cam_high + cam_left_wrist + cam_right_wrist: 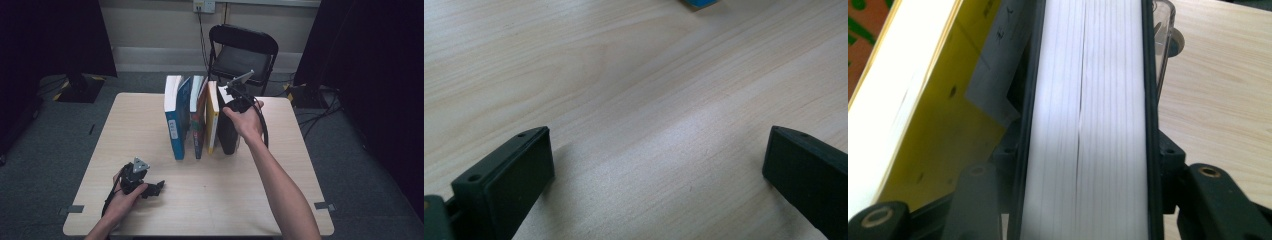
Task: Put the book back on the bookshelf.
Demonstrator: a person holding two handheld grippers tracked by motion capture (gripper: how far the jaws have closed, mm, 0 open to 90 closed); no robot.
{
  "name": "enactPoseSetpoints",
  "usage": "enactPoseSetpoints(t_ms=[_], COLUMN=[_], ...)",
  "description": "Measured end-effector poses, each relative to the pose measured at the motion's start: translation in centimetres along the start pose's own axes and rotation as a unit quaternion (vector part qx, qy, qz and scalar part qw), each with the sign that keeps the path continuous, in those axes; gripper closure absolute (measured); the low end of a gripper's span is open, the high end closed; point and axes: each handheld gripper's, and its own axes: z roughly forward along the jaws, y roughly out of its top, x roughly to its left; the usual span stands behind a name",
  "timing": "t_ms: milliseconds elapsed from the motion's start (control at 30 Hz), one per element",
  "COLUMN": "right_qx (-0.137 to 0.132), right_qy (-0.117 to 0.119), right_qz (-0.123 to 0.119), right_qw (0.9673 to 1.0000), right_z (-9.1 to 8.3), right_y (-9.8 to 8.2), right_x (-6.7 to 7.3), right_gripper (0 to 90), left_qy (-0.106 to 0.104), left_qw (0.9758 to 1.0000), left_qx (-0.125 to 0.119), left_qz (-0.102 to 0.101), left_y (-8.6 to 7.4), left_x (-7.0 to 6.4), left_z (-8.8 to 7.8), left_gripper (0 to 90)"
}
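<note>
A: What is the surface [150, 115] like, and the room around it?

B: Pale wood grain, set on grey carpet. A black folding chair [242, 50] stands just past the far edge, under a wall socket, and dark curtains hang at both sides.

A: How much room is there to move?

B: The left half and the whole near strip are bare. The right side beyond the books is free out to the edge.

A: Where is the black book?

B: The black book [227, 131] stands upright at the right end of a row in the middle. Just beside it on its left comes a yellow book [212, 120], then a red book [199, 122], then a blue book [176, 125].

A: And the right claw?

B: The right claw [235, 95] sits over the top of the black book with one jaw on each cover. In the right gripper view the white pages [1088, 120] run up between the jaws. Whether the pads press I cannot tell.

A: Anything in its way?

B: The yellow book [943, 105] crowds one jaw closely.

A: The left claw?

B: The left claw [152, 189] lies low near the front left, jaws spread wide over bare wood.
</note>
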Motion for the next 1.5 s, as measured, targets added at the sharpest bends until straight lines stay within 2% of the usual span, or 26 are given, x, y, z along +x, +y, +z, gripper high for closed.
enactPoseSetpoints(t_ms=[200,400,567,667,700,800,933,1067,1367,1467,1500], right_qx=[-0.057,-0.111,-0.138,-0.152,-0.158,-0.161,-0.166,-0.172,-0.185,-0.183,-0.185], right_qy=[0.016,0.026,0.033,0.04,0.035,0.01,0.002,-0.002,0.049,0.045,0.047], right_qz=[-0.006,-0.016,-0.026,-0.018,-0.018,-0.026,-0.011,-0.016,-0.022,-0.03,-0.029], right_qw=[0.9982,0.9933,0.9896,0.9874,0.9867,0.9866,0.9861,0.9849,0.9812,0.9817,0.9812], right_z=[-0.4,-0.1,1.0,1.5,1.5,1.3,1.4,1.6,2.0,2.3,2.3], right_y=[-2.3,-4.5,-6.5,-7.0,-7.1,-6.7,-6.5,-6.9,-8.4,-9.1,-9.3], right_x=[-0.3,-0.4,-0.8,-1.1,-1.1,-0.8,-0.5,0.2,-0.5,-0.5,-0.5], right_gripper=[46.4,45.7,45.3,47.5,48.6,50.8,51.5,50.2,43.1,43.6,47.5], left_qy=[0.0,0.0,0.0,0.0,0.0,0.0,0.0,0.0,0.0,0.0,0.0], left_qw=[1.0,1.0,1.0,1.0,1.0,1.0,1.0,1.0,1.0,1.0,1.0], left_qx=[-0.001,0.0,0.0,0.0,0.0,0.0,0.0,0.0,0.0,0.0,0.001], left_qz=[0.0,0.002,0.002,0.001,0.001,0.002,0.001,0.001,0.001,0.001,0.002], left_y=[0.0,0.0,0.0,0.0,0.0,0.0,0.0,0.0,0.0,0.0,0.0], left_x=[0.0,0.0,0.0,0.0,0.0,0.0,0.0,0.0,0.0,0.0,0.0], left_z=[0.0,0.0,0.0,0.0,0.0,0.0,0.0,0.0,0.0,0.0,0.0], left_gripper=[0.0,0.0,0.0,0.0,0.0,0.0,0.0,0.0,0.0,0.0,0.0])
